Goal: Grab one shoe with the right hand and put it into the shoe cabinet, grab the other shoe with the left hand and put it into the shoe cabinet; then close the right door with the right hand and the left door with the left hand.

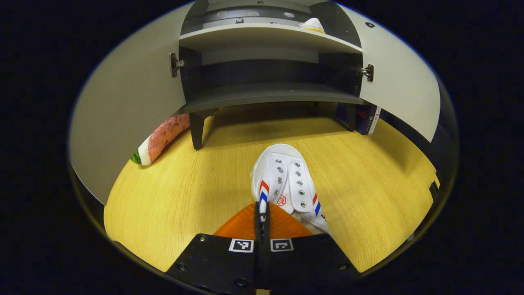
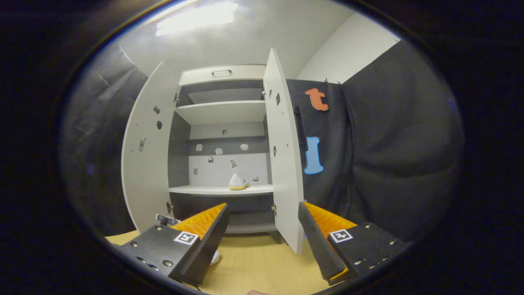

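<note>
A: Where's the left claw (image 1: pixel 262 215)?

B: Low over the wooden counter (image 1: pixel 184 196), its orange fingers (image 1: pixel 245 223) pressed together on the near edge of the white shoe (image 1: pixel 284 180) with the red and blue stripes. The collar of the shoe sits pinched between the pads, and the toe points away toward the shoe cabinet (image 1: pixel 266 41).

A: Is that shoe on the counter?

B: It looks to rest there, just in front of the cabinet's legs; I can't tell whether it's lifted at all.

A: And the right claw (image 2: pixel 262 229)?

B: Spread wide, nothing between its fingers (image 2: pixel 204 223). It is aimed at the cabinet from farther back.

A: The other shoe?

B: In the right gripper view a second white shoe (image 2: pixel 238 182) with a yellowish sole stands on the cabinet's middle shelf (image 2: pixel 196 190), toward the right side. In the left gripper view it peeks over that same shelf's edge.

A: The doors?

B: Both swung open. The left door (image 2: pixel 143 164) and the right door (image 2: pixel 282 155) stand out from the frame. A watermelon-slice object (image 1: pixel 161 139) lies on the counter beside the cabinet's left leg, and a dark box (image 1: pixel 366 119) stands by the right leg.
</note>
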Demonstrator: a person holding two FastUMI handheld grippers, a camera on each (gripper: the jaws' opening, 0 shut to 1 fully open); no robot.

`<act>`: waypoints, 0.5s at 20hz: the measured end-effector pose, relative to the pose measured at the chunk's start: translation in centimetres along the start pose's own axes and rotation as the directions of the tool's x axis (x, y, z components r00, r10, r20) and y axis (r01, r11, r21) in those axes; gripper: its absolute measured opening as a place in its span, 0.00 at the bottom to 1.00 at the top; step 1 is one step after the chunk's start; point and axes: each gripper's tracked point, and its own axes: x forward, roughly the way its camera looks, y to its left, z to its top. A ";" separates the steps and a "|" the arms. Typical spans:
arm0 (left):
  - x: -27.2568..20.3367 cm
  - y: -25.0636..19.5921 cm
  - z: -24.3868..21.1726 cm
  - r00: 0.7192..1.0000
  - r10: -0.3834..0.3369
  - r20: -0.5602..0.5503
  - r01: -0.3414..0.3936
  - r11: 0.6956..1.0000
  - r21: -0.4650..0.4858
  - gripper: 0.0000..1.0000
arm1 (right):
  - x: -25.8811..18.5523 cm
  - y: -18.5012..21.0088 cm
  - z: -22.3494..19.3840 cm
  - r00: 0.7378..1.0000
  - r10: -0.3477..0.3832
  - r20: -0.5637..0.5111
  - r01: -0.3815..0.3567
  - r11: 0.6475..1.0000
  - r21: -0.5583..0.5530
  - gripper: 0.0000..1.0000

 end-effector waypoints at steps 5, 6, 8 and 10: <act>-4.4 0.2 4.1 0.992 0.027 0.123 -0.029 1.000 0.010 0.01 | 0.2 -0.8 -1.1 1.000 0.001 -0.015 -0.001 1.000 0.015 1.00; -5.5 0.2 5.3 0.987 0.024 0.158 -0.026 1.000 0.009 0.01 | 0.1 -1.0 -1.3 1.000 -0.001 -0.019 0.001 1.000 0.022 1.00; -7.6 0.0 7.8 0.974 0.019 0.227 -0.020 1.000 0.000 0.01 | 0.2 -1.1 -1.3 1.000 0.001 -0.020 0.000 1.000 0.028 1.00; -9.7 0.0 10.0 0.958 0.023 0.287 -0.023 1.000 -0.004 0.01 | 0.2 -0.8 -1.2 1.000 0.011 -0.016 -0.011 1.000 0.024 1.00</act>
